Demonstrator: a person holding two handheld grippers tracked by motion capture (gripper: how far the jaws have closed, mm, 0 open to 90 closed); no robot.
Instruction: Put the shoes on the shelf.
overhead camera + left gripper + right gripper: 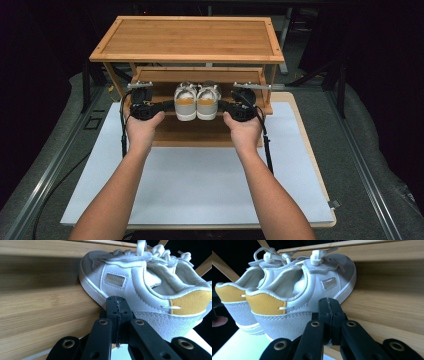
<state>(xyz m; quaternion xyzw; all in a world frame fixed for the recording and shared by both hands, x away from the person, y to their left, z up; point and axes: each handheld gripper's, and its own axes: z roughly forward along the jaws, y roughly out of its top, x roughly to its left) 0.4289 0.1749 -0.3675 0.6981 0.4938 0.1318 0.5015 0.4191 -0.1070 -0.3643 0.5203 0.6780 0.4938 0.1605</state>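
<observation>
Left gripper (pixel 169 105) and right gripper (pixel 223 106), both clenched empty, press the outer sides of the paired sneakers (pixel 196 101) between them on the shelf (pixel 200 131).

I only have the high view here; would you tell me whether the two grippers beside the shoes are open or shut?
Observer: Both are shut with nothing between the jaws. In its own view the left gripper has its tips pressed together against the side of the left shoe.
Operator: Thank you. And the right one?
Observer: The right gripper is likewise closed, its tips at the outer side of the right shoe.
Operator: What do the heels look like?
Observer: Each has a mustard-yellow heel tab above a grey suede panel.
Operator: How do the shoes sit?
Observer: Side by side on the wooden shelf, toes pointing inward.
</observation>
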